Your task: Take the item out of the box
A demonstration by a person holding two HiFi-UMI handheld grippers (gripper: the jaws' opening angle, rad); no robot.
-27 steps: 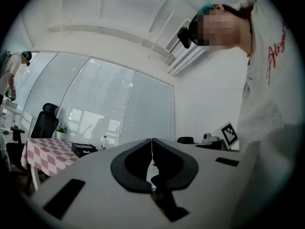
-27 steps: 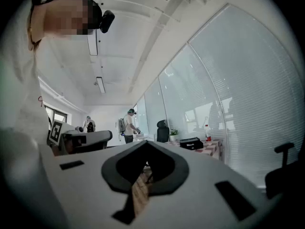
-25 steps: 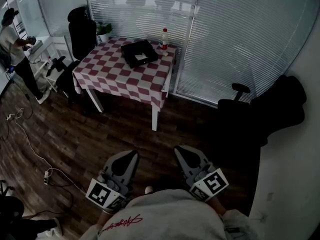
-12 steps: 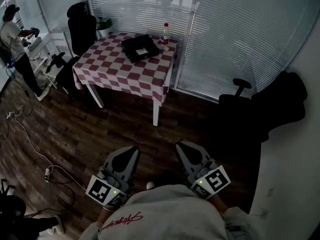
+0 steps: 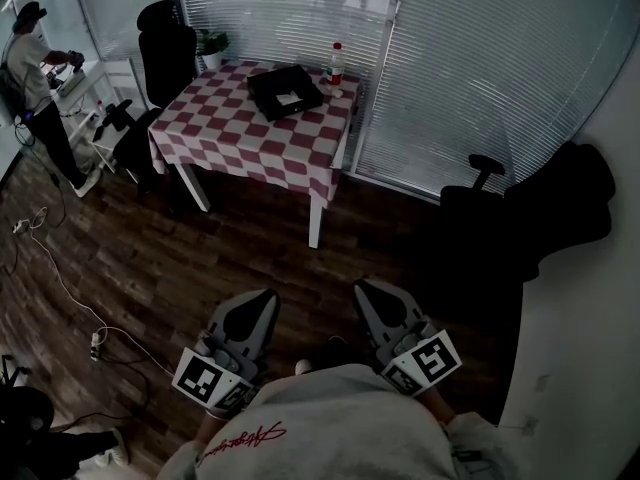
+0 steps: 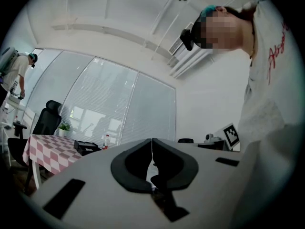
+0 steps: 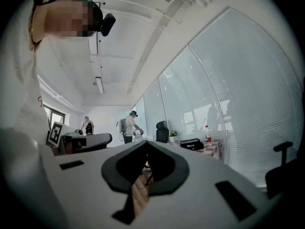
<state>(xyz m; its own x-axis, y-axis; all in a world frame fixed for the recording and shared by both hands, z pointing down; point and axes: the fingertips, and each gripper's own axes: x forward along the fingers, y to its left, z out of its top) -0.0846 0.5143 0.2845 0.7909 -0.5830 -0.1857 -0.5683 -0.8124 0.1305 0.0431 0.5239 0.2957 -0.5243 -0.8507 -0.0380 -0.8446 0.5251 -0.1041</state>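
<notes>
Left tool (image 5: 262,299) and right tool (image 5: 366,290) are both pressed together, empty; box (image 5: 285,92) sits on the checked surface (image 5: 225,133), upper middle, well apart from them; pale item (image 5: 289,98) inside looks flat, probably light; I'd pinch an edge.

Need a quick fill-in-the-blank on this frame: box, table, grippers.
The black box sits on the ____ table.
The bottle beside the box has a ____ cap.
The left gripper and right gripper both have their jaws ____, holding nothing.
Missing: checkered; red; shut.
</notes>
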